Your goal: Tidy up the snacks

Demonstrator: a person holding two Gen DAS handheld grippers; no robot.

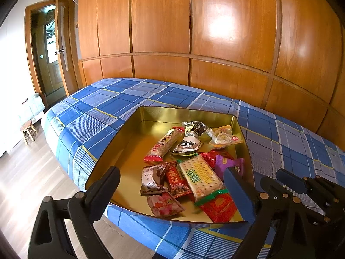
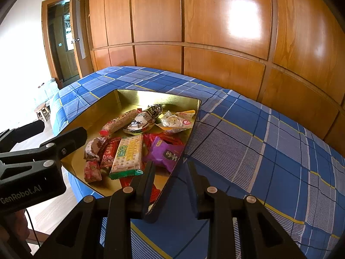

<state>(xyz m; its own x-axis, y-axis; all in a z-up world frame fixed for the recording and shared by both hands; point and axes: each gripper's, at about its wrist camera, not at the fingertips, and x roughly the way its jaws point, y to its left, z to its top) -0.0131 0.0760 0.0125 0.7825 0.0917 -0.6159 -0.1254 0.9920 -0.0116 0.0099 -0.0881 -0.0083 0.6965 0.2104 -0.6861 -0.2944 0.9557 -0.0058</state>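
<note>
A gold tin tray lies on the bed with several wrapped snacks piled in its near right part. Among them are a green-and-white cracker pack, a long red-ended bar, a purple pack and a pink pack. My left gripper stands wide open over the tray's near edge, with the snacks between its fingers and none of them touched. My right gripper is at the tray's near right corner. Its jaws stand a little apart astride the tray's wall, with a gap showing.
The bed's blue plaid sheet runs far to the right of the tray. Wooden wardrobe panels stand behind the bed. At the left are a doorway, a small stool and wooden floor.
</note>
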